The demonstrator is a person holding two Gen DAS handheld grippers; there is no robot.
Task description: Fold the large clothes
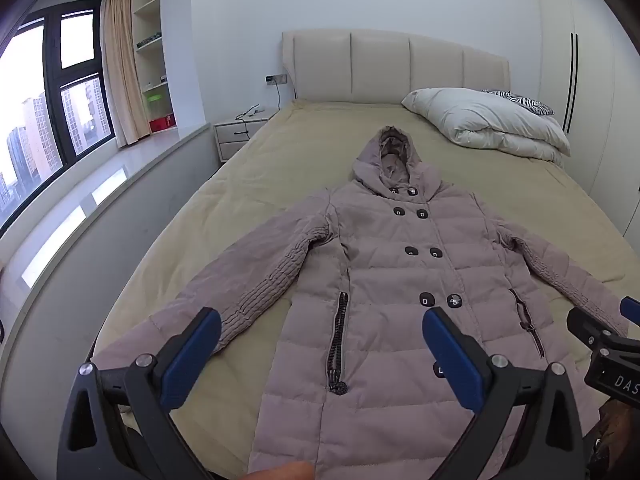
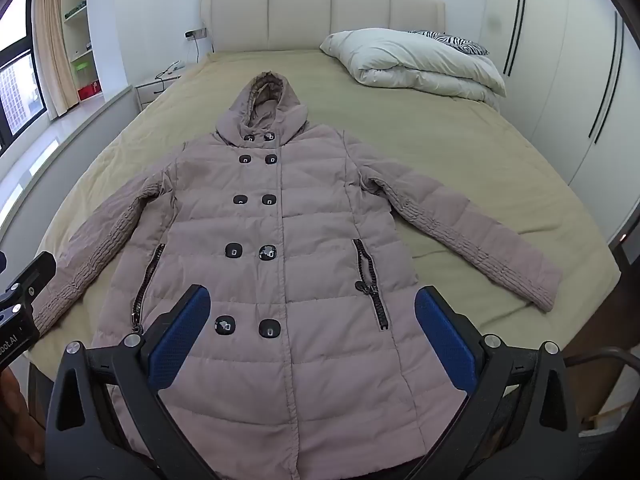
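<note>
A long mauve quilted hooded coat lies flat, front up, on the bed, hood toward the headboard, both sleeves spread out to the sides. It also shows in the right wrist view. My left gripper is open and empty, hovering above the coat's lower left part, near the left sleeve. My right gripper is open and empty above the coat's lower front. The right sleeve stretches away to the right.
The bed has a tan cover and a cream headboard. A folded white duvet lies at the far right. A nightstand and window ledge are on the left, wardrobes on the right.
</note>
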